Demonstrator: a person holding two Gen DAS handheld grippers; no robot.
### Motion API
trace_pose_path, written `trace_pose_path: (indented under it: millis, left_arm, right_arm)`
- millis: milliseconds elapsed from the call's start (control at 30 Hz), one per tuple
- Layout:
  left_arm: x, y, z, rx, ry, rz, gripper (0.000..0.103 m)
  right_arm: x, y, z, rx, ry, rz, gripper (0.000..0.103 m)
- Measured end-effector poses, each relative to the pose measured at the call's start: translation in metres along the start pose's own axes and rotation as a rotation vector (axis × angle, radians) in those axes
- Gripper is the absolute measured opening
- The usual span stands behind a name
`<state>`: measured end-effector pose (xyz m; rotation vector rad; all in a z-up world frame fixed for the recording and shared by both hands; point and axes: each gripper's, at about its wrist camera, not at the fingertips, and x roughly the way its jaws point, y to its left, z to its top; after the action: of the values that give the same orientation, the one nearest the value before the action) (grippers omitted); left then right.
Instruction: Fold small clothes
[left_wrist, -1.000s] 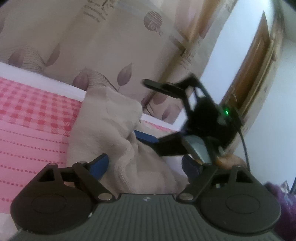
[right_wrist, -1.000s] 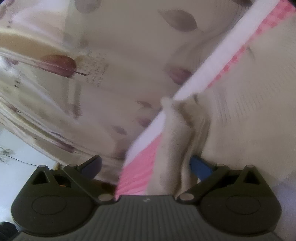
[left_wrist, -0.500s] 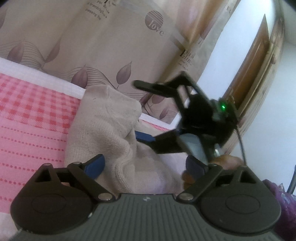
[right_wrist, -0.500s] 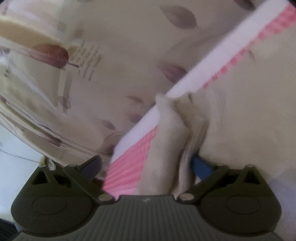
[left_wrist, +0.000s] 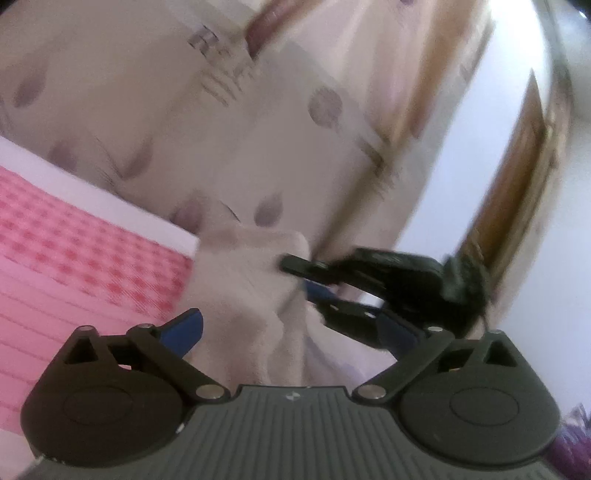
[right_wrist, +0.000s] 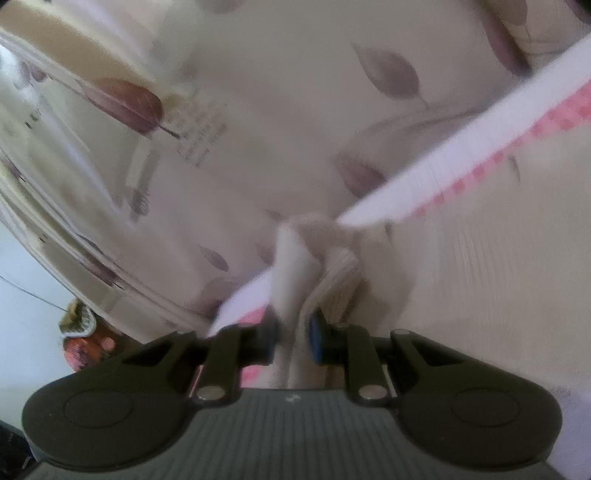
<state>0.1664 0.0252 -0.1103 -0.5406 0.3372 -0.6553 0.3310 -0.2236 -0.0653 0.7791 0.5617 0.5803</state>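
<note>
The pink checked bedcover (left_wrist: 85, 258) filled the nine o'clock side of the left wrist view, and the small beige garment (left_wrist: 255, 295) stood bunched at its centre, lifted off the cover.

The right gripper (right_wrist: 291, 338) had just been closing, and its blue pads (right_wrist: 316, 339) pressed a narrow fold of that garment between them. The left gripper (left_wrist: 291, 328) had just been opening and stood wide; cloth lay between its fingers, but neither pad pressed it.

The largest risk, as I judged it, was that the whole garment hung from one pinch near its edge: a quick lift could drag the fold out, or let the free side sag and twist so the next crease went crooked. A smaller one: the right gripper's fingers sat close to the left gripper at three o'clock, and the two could knock together when the left closed.

Only the left wrist view showed the right gripper from outside, and a wooden door (left_wrist: 517, 192) at two o'clock. Only the right wrist view showed the pads meeting cloth, and the leaf-print curtain (right_wrist: 258, 110) filling eleven o'clock.
</note>
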Motion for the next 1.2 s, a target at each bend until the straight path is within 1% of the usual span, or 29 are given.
trace_pose_path:
  millis: [67,100,133,200,233,267,367,433,467,533,600,633,700,833,900,1000,1067,1100,1133,1167,1200]
  left_arm:
    - [-0.004,0.004,0.002,-0.024,-0.029,0.025,0.103]
    - [-0.004,0.006,0.002,-0.038,-0.034,0.036,0.102]
    - [-0.002,0.008,0.004,-0.051,-0.025,0.04,0.102]
    - [0.003,0.009,0.004,-0.067,0.001,0.04,0.102]
    - [0.005,0.008,0.004,-0.062,0.011,0.037,0.102]
    - [0.006,0.006,0.003,-0.051,0.021,0.035,0.102]
    - [0.013,0.001,0.0,-0.014,0.068,0.038,0.102]
    - [0.013,-0.003,-0.002,0.012,0.066,0.03,0.102]
    - [0.013,-0.004,-0.003,0.026,0.064,0.029,0.102]
    - [0.016,-0.006,-0.004,0.041,0.075,0.023,0.102]
    - [0.016,-0.008,-0.005,0.052,0.081,0.005,0.102]
    - [0.017,-0.009,-0.005,0.058,0.086,-0.002,0.102]
    - [0.021,-0.012,-0.007,0.071,0.113,-0.012,0.102]
    - [0.027,-0.014,-0.009,0.089,0.155,-0.046,0.102]
    - [0.03,-0.017,-0.012,0.11,0.182,-0.058,0.101]
    - [0.034,-0.02,-0.015,0.13,0.225,-0.104,0.101]
    - [0.035,-0.023,-0.018,0.155,0.238,-0.111,0.101]
    - [0.036,-0.023,-0.019,0.161,0.247,-0.118,0.101]
    - [0.038,-0.023,-0.02,0.164,0.259,-0.126,0.101]
    - [0.039,-0.023,-0.02,0.163,0.267,-0.132,0.101]
    - [0.04,-0.023,-0.02,0.16,0.27,-0.137,0.101]
  right_arm:
    - [-0.008,0.001,0.006,0.006,-0.01,0.008,0.018]
    - [-0.011,0.001,0.009,0.001,-0.014,0.005,0.015]
    - [-0.015,0.001,0.012,-0.007,-0.018,-0.009,0.012]
    - [-0.017,-0.003,0.016,0.001,-0.002,-0.022,0.012]
    - [-0.017,-0.006,0.016,0.01,0.021,-0.034,0.012]
    - [-0.017,-0.008,0.015,0.022,0.027,-0.049,0.014]
    - [-0.017,-0.016,0.009,0.067,0.045,-0.063,0.015]
    - [-0.019,-0.022,0.006,0.121,0.049,-0.033,0.016]
    - [-0.02,-0.023,0.004,0.134,0.052,-0.023,0.019]
    - [-0.02,-0.022,0.0,0.147,0.062,-0.023,0.036]
    - [-0.018,-0.024,-0.005,0.197,0.091,-0.027,0.091]
    - [-0.018,-0.023,-0.008,0.204,0.085,-0.02,0.093]
    - [-0.018,-0.021,-0.01,0.198,0.072,-0.043,0.093]
    - [-0.009,-0.02,-0.01,0.218,0.082,-0.028,0.096]
    - [-0.003,-0.018,-0.01,0.199,0.082,0.0,0.096]
    - [0.008,-0.017,-0.006,0.166,0.068,0.004,0.096]
    - [0.018,-0.02,-0.004,0.156,0.069,0.016,0.095]
    - [0.021,-0.018,-0.004,0.127,0.071,0.004,0.094]
    - [0.024,-0.013,-0.006,0.078,0.08,-0.012,0.092]
    - [0.027,-0.007,-0.01,0.012,0.095,-0.037,0.078]
    - [0.03,-0.001,-0.014,-0.052,0.114,-0.07,0.058]
